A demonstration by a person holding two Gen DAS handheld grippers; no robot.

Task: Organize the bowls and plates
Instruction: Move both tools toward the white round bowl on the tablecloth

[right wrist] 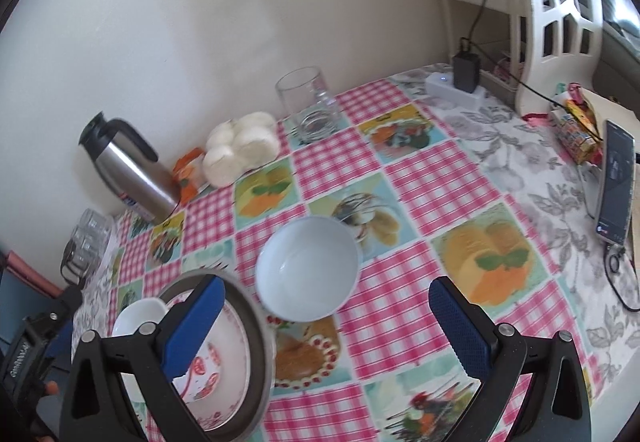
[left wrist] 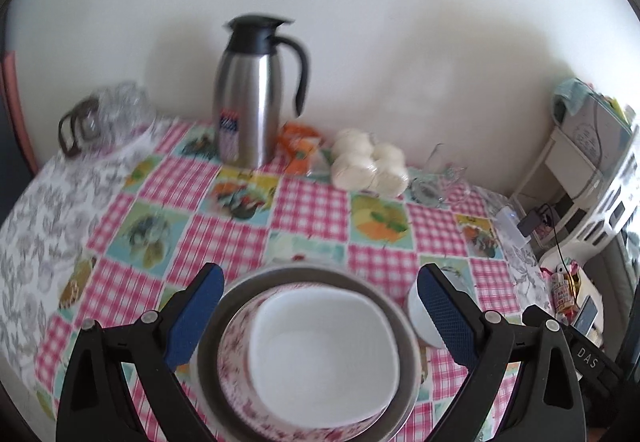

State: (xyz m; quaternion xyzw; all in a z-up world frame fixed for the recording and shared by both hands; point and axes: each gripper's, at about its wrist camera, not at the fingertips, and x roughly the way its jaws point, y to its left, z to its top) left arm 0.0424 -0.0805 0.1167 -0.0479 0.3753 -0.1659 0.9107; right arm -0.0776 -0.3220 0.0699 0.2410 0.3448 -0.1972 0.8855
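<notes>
Spreading wide, the left gripper [left wrist: 318, 316] hangs at the bottom of its view with nothing between its blue pads, above a stack of three: a white square bowl [left wrist: 322, 348] nested in a floral plate [left wrist: 236, 374], which sits in a grey metal plate [left wrist: 208, 358]. Just right of the stack, partly behind the right pad, a round white bowl [left wrist: 418, 316] stands on the checked tablecloth [left wrist: 308, 204]. The right gripper [right wrist: 326, 316] is likewise gaping and empty; that same round white bowl [right wrist: 306, 268] sits upright between and just beyond its fingertips, beside the stack at lower left. Farther back, along the wall, stand a steel jug [left wrist: 252, 94], a pack of white buns [left wrist: 370, 162] and a clear glass [right wrist: 308, 104]. A phone [right wrist: 614, 182] leans at the right edge.
</notes>
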